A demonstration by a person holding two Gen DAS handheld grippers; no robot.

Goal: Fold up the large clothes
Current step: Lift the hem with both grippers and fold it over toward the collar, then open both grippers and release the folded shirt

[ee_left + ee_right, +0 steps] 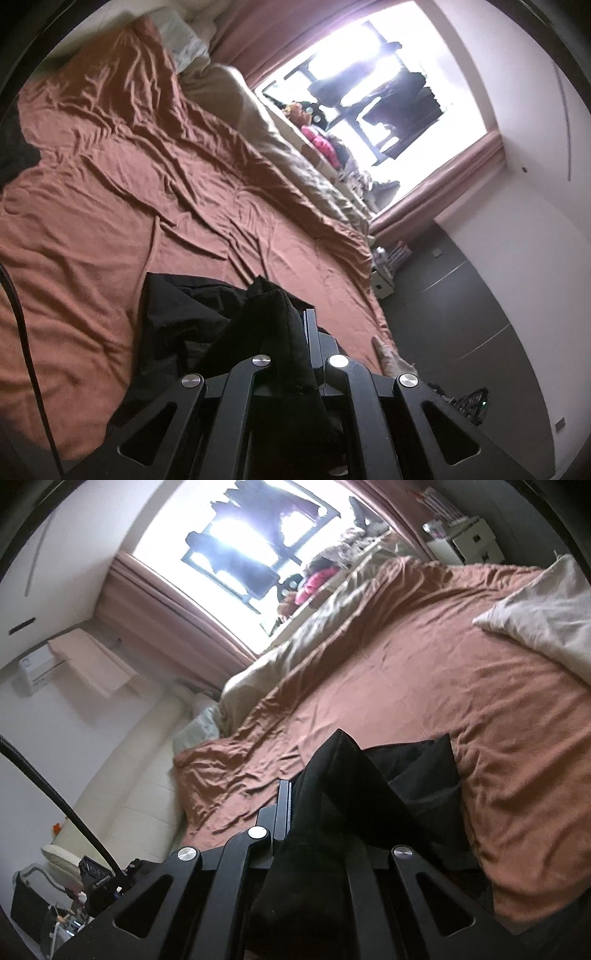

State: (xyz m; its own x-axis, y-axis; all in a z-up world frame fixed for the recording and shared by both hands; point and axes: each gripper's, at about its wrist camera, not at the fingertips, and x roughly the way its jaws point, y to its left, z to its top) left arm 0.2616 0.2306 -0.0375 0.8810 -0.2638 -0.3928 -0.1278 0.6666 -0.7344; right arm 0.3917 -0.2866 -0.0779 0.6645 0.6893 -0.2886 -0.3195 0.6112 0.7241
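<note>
Rust bedsheet (147, 206) rumpled, bright window (354, 92) behind; both tools clamp black garment (207, 325)

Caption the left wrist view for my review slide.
Left claw shut on black garment above rust-brown bedspread.

A wide bed under a rumpled rust-brown cotton sheet (155, 192) filled most of both views, with a crumpled beige quilt (317, 627) bunched along its far edge below a bright window (251, 528) framed by dusty-pink curtains (159, 609). A pale cream pillow (546, 620) lay on the sheet toward the right in the right wrist view. A white padded headboard (140, 775) ran along the wall, and a small white drawer unit (469, 542) stood past the bed's far corner.
</note>
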